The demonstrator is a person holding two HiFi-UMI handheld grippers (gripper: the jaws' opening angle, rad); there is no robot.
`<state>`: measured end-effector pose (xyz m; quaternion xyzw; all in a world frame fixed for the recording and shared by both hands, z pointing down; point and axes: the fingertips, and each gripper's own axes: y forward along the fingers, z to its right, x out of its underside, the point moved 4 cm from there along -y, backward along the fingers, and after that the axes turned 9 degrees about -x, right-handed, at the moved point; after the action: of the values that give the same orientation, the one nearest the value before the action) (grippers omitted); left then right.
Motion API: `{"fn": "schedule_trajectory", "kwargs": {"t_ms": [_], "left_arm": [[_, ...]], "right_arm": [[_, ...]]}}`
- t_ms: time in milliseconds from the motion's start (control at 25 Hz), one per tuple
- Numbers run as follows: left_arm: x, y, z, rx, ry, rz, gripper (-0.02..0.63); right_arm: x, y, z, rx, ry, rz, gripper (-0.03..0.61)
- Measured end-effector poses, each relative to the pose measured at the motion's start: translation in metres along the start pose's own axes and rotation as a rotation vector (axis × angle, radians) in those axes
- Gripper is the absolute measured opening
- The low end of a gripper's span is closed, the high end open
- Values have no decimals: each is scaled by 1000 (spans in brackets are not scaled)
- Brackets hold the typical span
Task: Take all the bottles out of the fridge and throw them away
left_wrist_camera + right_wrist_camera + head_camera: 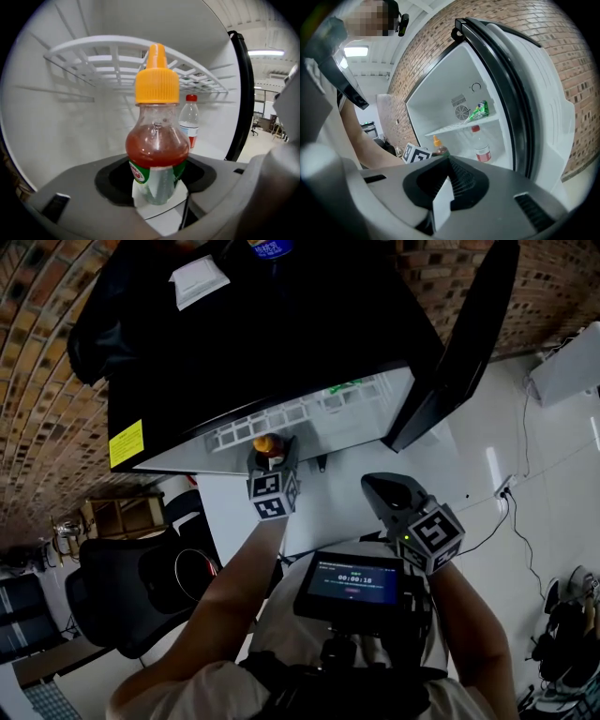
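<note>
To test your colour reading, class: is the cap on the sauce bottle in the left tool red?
No, the sauce bottle wears an orange cap.

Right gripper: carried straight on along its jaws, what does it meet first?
Probably nothing before the fridge's back wall: the right gripper points between the sauce bottle held by the left gripper and the red-capped clear bottle. The sauce bottle lies closest to that line; depth is unclear.

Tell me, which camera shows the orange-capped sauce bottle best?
The left gripper view: the sauce bottle fills the centre, cap to label, between the left gripper's jaws. The head view catches only its top above a marker cube; the right gripper view shows it small.
</note>
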<state>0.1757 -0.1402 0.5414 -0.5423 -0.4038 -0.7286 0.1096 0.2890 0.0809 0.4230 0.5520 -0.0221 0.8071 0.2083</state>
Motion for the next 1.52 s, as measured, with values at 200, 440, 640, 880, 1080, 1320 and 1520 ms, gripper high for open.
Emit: {"fn": "schedule_trajectory", "kwargs": {"t_ms": [200,440,640,880,1080,1320,1520], "left_arm": [[-8,-30,8,67,35,13,284],[-13,-60,12,154,110,26,284],[-17,-89,6,183,156,50,284],[-6,-123,-12,216,152,42,284],[10,-150,-38,188,117,34,284],[24,-179,-69,134,86,32,284],[36,-198,-98,63,42,26,284]], "right_arm": [[-1,11,-10,-42,-7,-14,2],[-2,24,-21,-66,-20,-7,2],[0,42,-40,-106,-18,-3,2],[3,66,-67,-162,-28,-19,2],[6,88,-90,-224,-37,-45,2],[12,112,-118,-300,-56,-89,2],[13,135,-142,-359,-66,-113,0]]}}
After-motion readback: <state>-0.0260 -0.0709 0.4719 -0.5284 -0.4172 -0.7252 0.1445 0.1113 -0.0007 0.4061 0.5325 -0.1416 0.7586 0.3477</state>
